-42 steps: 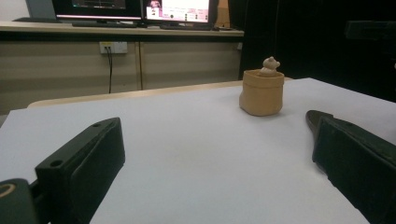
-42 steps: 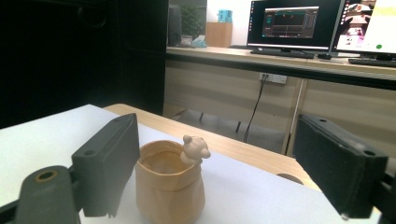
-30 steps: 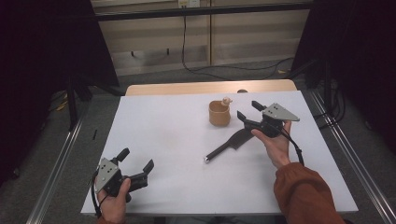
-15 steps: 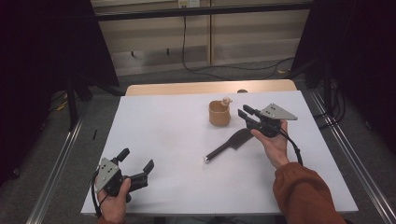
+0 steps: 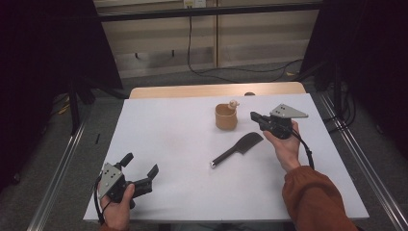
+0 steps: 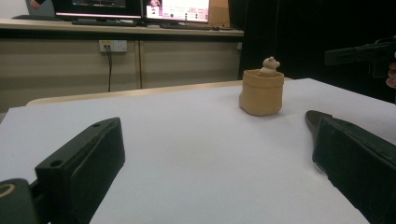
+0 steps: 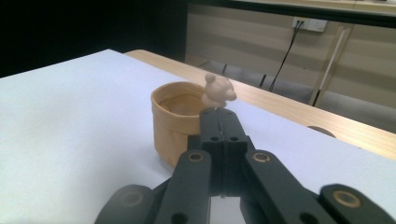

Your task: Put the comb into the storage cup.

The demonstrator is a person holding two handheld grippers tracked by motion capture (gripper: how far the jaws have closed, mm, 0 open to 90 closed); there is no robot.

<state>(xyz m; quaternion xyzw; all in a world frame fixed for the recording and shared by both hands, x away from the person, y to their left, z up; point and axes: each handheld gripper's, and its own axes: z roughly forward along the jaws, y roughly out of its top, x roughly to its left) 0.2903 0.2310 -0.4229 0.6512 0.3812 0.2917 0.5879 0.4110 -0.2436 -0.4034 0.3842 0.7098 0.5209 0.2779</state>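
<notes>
A tan cup (image 5: 225, 118) stands upright at the back middle of the white table top (image 5: 183, 144), with a small bear figure (image 5: 234, 103) at its rim. In front of it, to the right, a black cleaver-shaped knife (image 5: 238, 148) lies flat. My right gripper (image 5: 253, 116) hovers just right of the cup. Its jaws have just been closing and now meet with nothing between them. In the right gripper view its tips (image 7: 218, 115) point at the cup (image 7: 175, 121) below the bear (image 7: 218, 91). My left gripper (image 5: 141, 163) rests open at the near left corner, facing the distant cup (image 6: 261, 93).
A wooden table edge (image 5: 216, 90) runs behind the white top. Metal rails (image 5: 57, 178) flank the table on the floor, and a cable (image 5: 192, 53) hangs down the back wall. Broad bare table lies between my two grippers.
The right gripper's jaws have gone from spread apart to fully together, with nothing caught in them. Both hands, the cup and the knife have stayed where they were.
</notes>
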